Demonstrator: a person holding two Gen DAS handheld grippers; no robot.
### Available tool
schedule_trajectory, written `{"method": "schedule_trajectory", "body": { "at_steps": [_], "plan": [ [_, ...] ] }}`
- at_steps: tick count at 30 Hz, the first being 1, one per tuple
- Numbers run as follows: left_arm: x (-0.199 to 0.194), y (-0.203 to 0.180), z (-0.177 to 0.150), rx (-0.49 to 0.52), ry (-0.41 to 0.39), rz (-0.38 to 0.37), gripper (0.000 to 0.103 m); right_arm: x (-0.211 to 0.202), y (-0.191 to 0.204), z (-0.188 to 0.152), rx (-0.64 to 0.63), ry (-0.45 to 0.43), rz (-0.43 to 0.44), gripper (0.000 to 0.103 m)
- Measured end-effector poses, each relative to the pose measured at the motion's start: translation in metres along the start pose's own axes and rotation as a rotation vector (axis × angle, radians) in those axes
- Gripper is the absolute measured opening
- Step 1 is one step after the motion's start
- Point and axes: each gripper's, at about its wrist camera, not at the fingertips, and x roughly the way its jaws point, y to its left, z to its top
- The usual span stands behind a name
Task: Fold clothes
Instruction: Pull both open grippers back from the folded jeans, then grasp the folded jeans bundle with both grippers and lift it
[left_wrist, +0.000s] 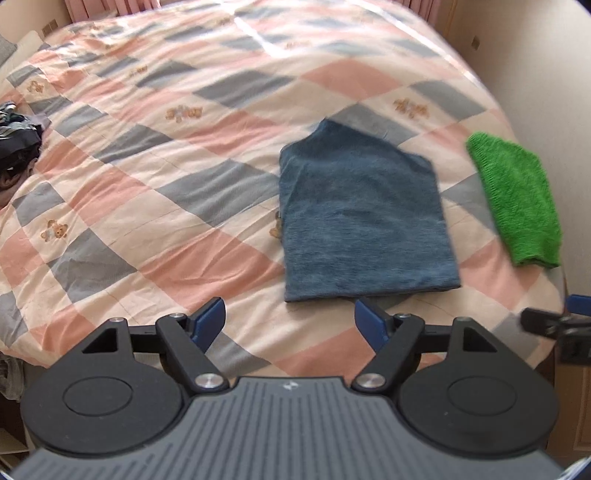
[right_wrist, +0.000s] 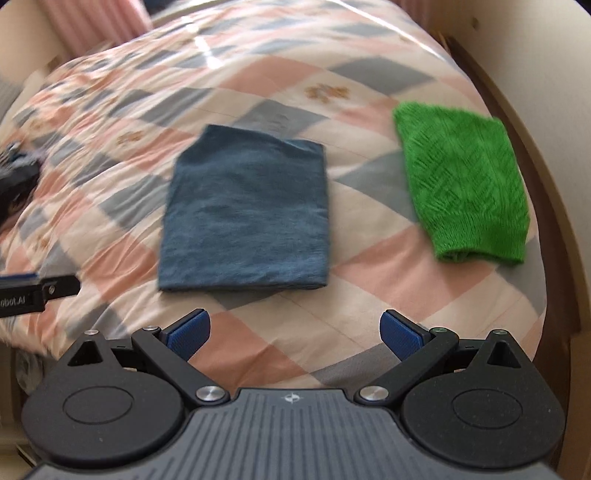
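Folded blue-grey knit garment flat on checked pink-grey quilt; folded green knit garment apart, blurred. Left gripper, right gripper: both spread, empty. Dark clothes heap cut off at edge.

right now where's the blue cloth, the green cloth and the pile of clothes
blue cloth (right_wrist: 245, 214): right wrist view, middle of its top face
green cloth (right_wrist: 465, 184): right wrist view, middle
pile of clothes (left_wrist: 16, 144): left wrist view, dark part

A wide bed fills the room, covered by a quilted cotton bedspread in pink, grey-blue and cream diamonds with small embroidered teddy bears. Pink pleated curtains hang behind the far edge. A plain cream wall runs along the right side, and daylight glares in a bright streak across the far bedspread
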Motion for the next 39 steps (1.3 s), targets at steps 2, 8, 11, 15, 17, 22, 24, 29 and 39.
{"method": "schedule_trajectory", "body": {
  "at_steps": [2,8,11,15,17,22,24,29,39],
  "plan": [
    [0.018,0.002,0.016,0.017,0.035,0.000,0.074,0.012,-0.008,0.013,0.043,0.021,-0.014,0.101],
    [0.071,0.005,0.064,0.085,0.115,-0.025,0.075,0.052,-0.018,0.050,0.118,0.057,-0.022,0.101],
    [0.104,0.010,0.082,0.099,0.158,-0.066,0.075,0.076,-0.028,0.059,0.163,0.069,0.013,0.101],
    [0.147,0.033,0.096,0.016,0.204,-0.197,0.075,0.109,-0.046,0.062,0.228,0.065,0.112,0.100],
    [0.170,0.047,0.101,-0.039,0.226,-0.270,0.075,0.126,-0.054,0.064,0.251,0.047,0.177,0.097],
    [0.212,0.074,0.102,-0.150,0.240,-0.376,0.074,0.168,-0.067,0.081,0.209,0.023,0.300,0.096],
    [0.222,0.077,0.108,-0.171,0.242,-0.430,0.074,0.185,-0.065,0.092,0.171,0.043,0.324,0.096],
    [0.247,0.076,0.100,-0.181,0.239,-0.519,0.074,0.224,-0.069,0.109,0.109,0.116,0.421,0.093],
    [0.278,0.065,0.097,-0.152,0.185,-0.703,0.061,0.266,-0.073,0.103,0.103,0.168,0.627,0.074]
  ]
}}
